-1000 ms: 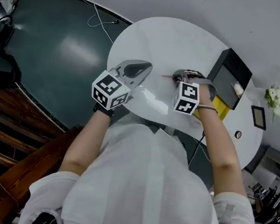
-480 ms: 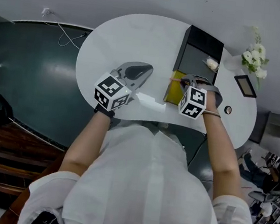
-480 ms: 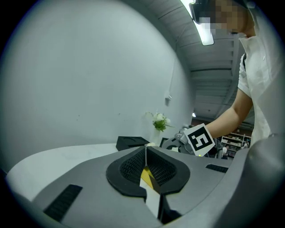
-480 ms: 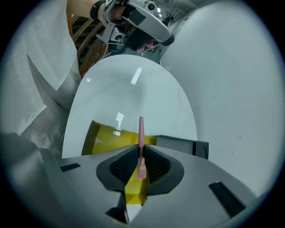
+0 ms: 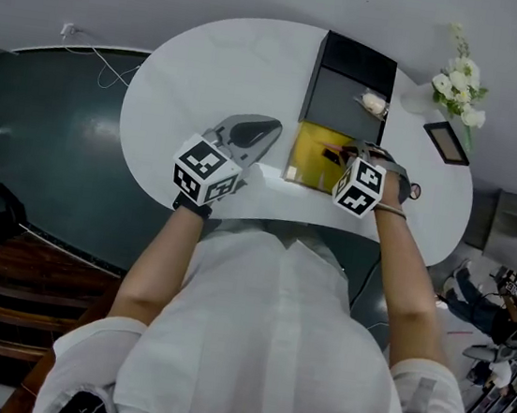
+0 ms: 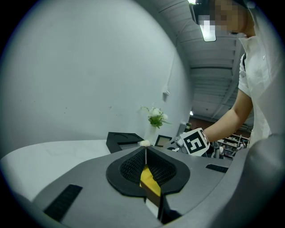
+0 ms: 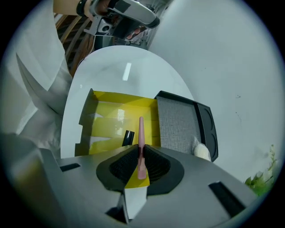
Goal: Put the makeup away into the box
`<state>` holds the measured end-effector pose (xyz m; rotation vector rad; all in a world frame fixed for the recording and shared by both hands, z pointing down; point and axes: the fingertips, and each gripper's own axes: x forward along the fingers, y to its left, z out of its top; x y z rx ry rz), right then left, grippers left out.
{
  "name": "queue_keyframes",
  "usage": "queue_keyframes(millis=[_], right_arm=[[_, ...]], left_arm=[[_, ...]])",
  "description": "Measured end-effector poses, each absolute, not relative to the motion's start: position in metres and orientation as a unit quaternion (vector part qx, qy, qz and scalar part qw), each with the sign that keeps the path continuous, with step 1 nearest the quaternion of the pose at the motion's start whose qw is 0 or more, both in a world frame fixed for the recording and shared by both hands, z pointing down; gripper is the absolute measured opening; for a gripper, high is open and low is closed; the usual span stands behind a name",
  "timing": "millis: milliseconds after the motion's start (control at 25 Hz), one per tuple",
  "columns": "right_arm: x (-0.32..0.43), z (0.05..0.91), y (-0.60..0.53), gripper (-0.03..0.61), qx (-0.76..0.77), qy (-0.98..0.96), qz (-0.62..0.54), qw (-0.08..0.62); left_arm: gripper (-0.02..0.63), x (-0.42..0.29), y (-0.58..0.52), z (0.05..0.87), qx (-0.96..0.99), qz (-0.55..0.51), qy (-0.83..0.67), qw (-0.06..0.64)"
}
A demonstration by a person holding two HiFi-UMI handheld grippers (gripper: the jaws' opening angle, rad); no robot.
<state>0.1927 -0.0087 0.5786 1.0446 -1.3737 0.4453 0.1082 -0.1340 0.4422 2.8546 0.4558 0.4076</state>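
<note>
While the right gripper [image 7: 140, 153] hangs over the open box [image 7: 113, 116], its jaws are closed almost together on a slim pink makeup stick [image 7: 141, 133]. The stick juts forward past the tips at the centre of the right gripper view, over the box's yellow inside. Whether its far end touches the box floor cannot be told. A small black item [image 7: 128, 137] lies in the box just left of the stick in that frame. The black lid [image 7: 187, 120] lies folded back to the right of the yellow tray. A pale round puff [image 7: 201, 151] rests on its grey lining at the lower right.

In the head view the box [image 5: 308, 155] sits right of centre on the white oval table [image 5: 211, 62], with the lid [image 5: 349, 90] above it in the frame and the puff [image 5: 374, 103] at the lid's right side. The right gripper [image 5: 343, 153] is over the tray's right edge.

The left gripper [image 5: 267, 128] is left of the box, above bare tabletop. In its own view the left gripper [image 6: 145, 150] has its jaws pressed shut on each other with nothing between them, and a strip of the yellow box shows in the notch below the tips. White flowers [image 5: 459, 86] and a small picture frame [image 5: 447, 141] stand at the table's upper right.
</note>
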Motion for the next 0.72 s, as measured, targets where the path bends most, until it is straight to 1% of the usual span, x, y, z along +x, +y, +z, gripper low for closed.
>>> queue_keyframes(millis=[720], right_arm=[[0.213, 0.619, -0.011, 0.046, 0.472, -0.586, 0.237, 0.615]], left_arm=[[0.026, 0.131, -0.132, 0.451, 0.968, 0.165, 0.152, 0.108]])
